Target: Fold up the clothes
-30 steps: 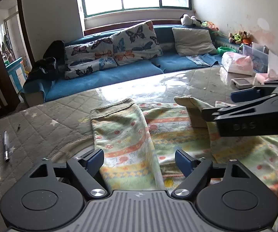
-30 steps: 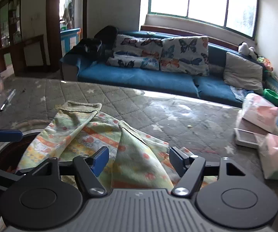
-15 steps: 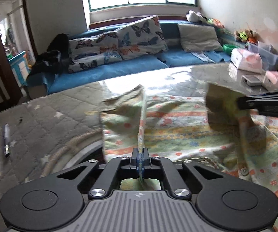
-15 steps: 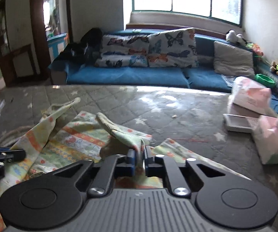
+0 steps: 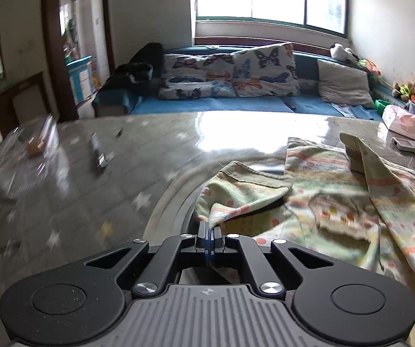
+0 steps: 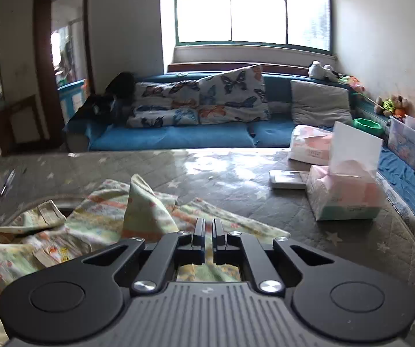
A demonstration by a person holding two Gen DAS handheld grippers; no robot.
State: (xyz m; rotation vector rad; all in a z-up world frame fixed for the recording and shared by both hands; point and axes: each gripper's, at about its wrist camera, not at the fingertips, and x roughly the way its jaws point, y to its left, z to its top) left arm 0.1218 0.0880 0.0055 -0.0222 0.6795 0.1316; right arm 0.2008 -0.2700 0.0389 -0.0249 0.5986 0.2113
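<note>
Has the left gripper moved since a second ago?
Yes. The left gripper, now shut on the patterned garment, has swung left: the pen sits much nearer the frame's centre than before.

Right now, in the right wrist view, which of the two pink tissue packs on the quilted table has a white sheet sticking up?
The nearer pink tissue pack, beside the flat white box. The farther pack lies sealed and flat-topped.

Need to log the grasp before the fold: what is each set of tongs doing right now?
Left tongs: shut on the patterned garment, fabric pinched between them.
Right tongs: shut, narrow gap; whether cloth is caught cannot be told.
</note>
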